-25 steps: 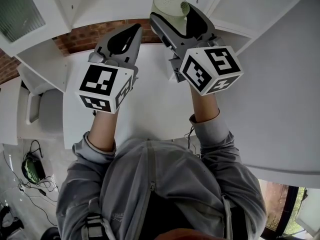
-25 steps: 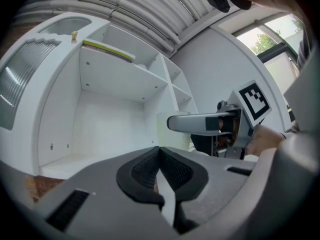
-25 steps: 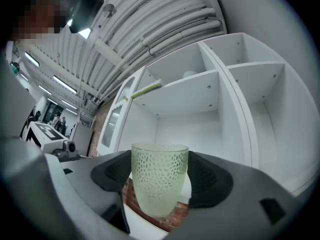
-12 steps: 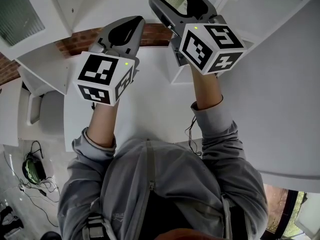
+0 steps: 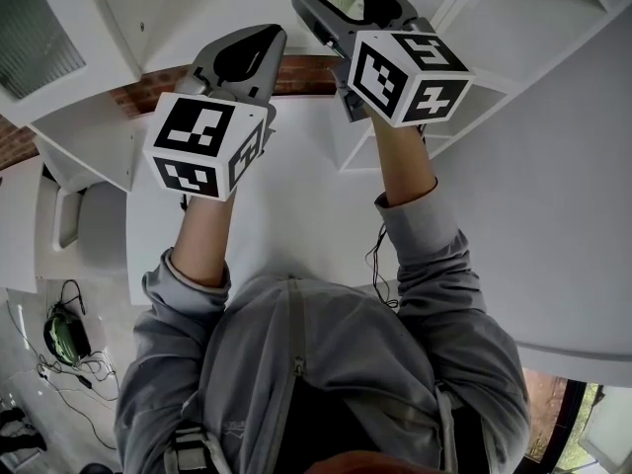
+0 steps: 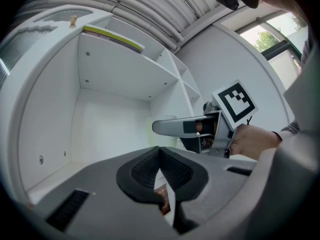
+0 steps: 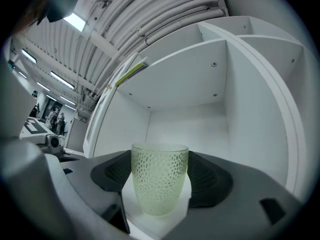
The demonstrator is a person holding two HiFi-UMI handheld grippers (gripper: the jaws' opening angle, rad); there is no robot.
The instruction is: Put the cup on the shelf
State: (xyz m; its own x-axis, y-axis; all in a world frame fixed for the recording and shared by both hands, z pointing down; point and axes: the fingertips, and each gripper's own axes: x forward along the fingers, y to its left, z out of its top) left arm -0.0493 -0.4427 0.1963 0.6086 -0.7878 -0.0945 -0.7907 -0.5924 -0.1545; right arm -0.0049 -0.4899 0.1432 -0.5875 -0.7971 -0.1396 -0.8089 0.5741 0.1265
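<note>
The shelf compartment stands open ahead of the cup; a board roofs it and an upright divider walls its right side; the left gripper, jaws together, hangs near on the cup's left.

White shelving with open compartments fills the upper part of the head view. It is set against a red brick wall, above a white counter. Below left, a pale floor carries loose black cables. A window with green leaves beyond shows at lower right. Overhead runs a white ribbed ceiling with a bright rectangular lamp. Further windows let in daylight.
</note>
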